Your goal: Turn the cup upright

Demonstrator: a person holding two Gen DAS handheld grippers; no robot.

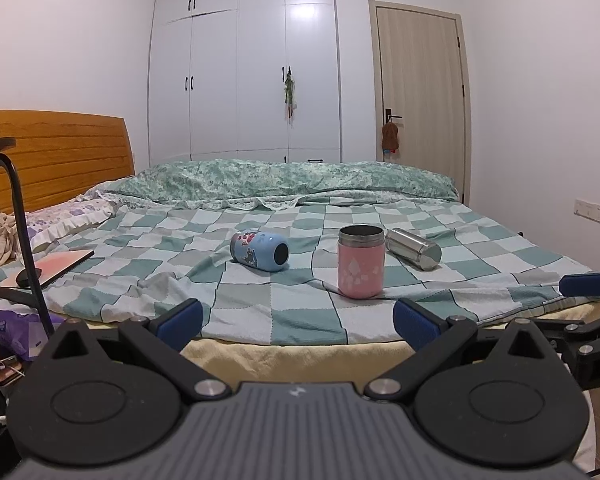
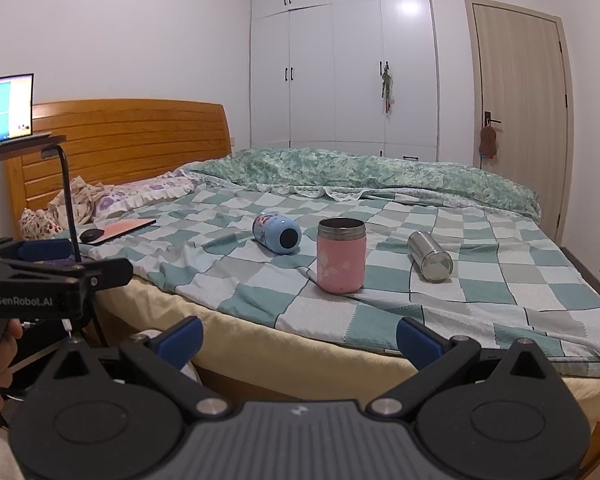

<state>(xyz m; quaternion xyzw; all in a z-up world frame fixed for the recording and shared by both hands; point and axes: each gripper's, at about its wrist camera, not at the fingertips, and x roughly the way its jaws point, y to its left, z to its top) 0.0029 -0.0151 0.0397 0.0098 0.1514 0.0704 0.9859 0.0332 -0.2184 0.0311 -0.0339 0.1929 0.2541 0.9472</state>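
Observation:
Three cups sit on the checked bedspread (image 1: 260, 304). A pink cup (image 1: 360, 261) (image 2: 341, 256) stands upright with its steel rim up. A light blue cup (image 1: 260, 250) (image 2: 277, 234) lies on its side to its left. A steel cup (image 1: 413, 249) (image 2: 430, 256) lies on its side to its right. My left gripper (image 1: 298, 320) is open and empty at the bed's near edge, short of the cups. My right gripper (image 2: 300, 338) is open and empty, also at the near edge. The right gripper shows at the right of the left wrist view (image 1: 588, 284).
A black side table with a laptop (image 2: 6, 108) stands at the left, its post (image 2: 70, 208) beside the bed. A tablet and mouse (image 2: 118, 229) lie near the pillow. A rolled green quilt (image 2: 360, 176) runs along the far side. Wardrobe and door stand behind.

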